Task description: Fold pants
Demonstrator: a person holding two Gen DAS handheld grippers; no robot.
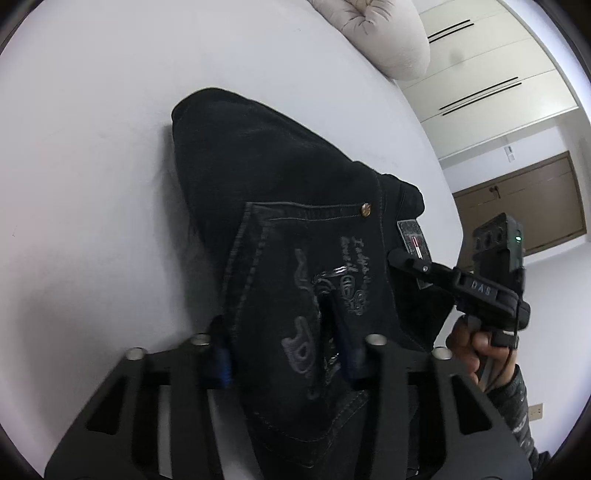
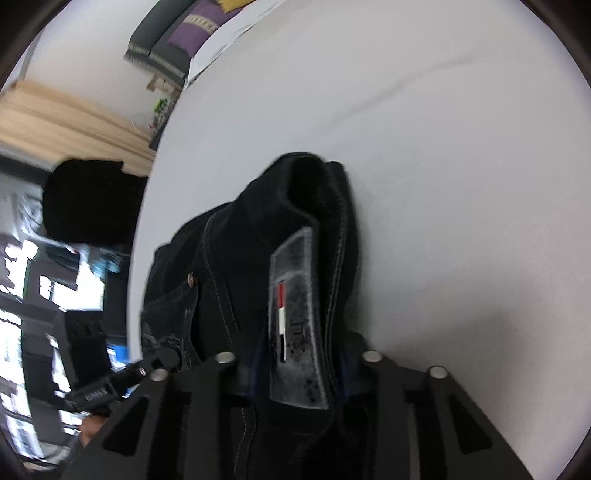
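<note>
A: What do the left tongs [image 1: 284, 350] do?

B: Their two blue pads pinch the black pants [image 1: 295, 221]. A thick fold of the denim, with the back pocket [image 1: 303, 273] and its grey embroidery, sits between the pads, and both pads press on it.

A: And the right tongs [image 2: 299, 373]?

B: They also clamp the pants, at the waistband. The grey leather patch [image 2: 299, 332], with a small red, white and black stripe, lies between the pads. In the left wrist view, the tips of the right tongs sit just at this patch.

A: How do the pants look?

B: They are dark, almost black jeans with light stitching and a small copper rivet [image 1: 366, 209] at the pocket corner. They are bunched in several layers, and the far end rests on the white bed [image 1: 92, 166]. The near end is lifted by the tongs.

A: What about the hands?

B: The right hand [image 1: 476, 347] wraps around the handle of its tool, fingers closed, with a dark patterned sleeve [image 1: 517, 406] behind it. Both tools point down at the bed, close together on the same end of the pants. Of the left hand I see only a small part at the lower edge of the right wrist view.

A: Anything further out?

B: A pale pillow [image 1: 380, 33] lies at the far edge of the bed, with a white wardrobe [image 1: 491, 62] behind it.
</note>
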